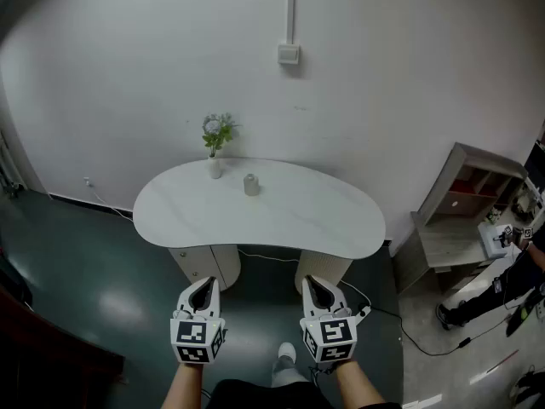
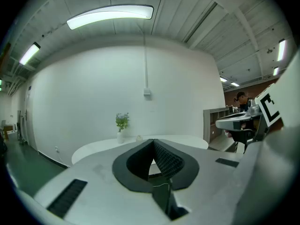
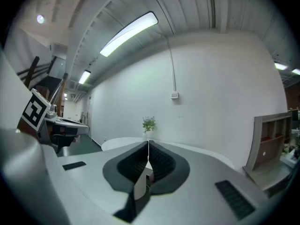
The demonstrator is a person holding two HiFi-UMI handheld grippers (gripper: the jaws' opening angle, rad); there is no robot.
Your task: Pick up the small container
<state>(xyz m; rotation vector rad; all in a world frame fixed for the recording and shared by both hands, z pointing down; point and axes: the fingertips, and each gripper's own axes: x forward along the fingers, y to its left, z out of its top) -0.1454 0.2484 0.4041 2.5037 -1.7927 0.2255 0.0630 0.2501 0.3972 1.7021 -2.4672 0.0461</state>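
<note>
A small grey container stands upright on the far part of the white kidney-shaped table, just right of a small white vase with a green plant. The same container shows as a tiny shape beside the plant in the left gripper view. My left gripper and right gripper are held side by side well short of the table's near edge, over the floor. Both are shut with nothing between the jaws. In the right gripper view the plant is visible; the container is hidden behind the jaws.
A grey shelf unit stands right of the table. A person is at the far right by a desk with equipment. A black cable runs over the floor. A wall switch sits above the table.
</note>
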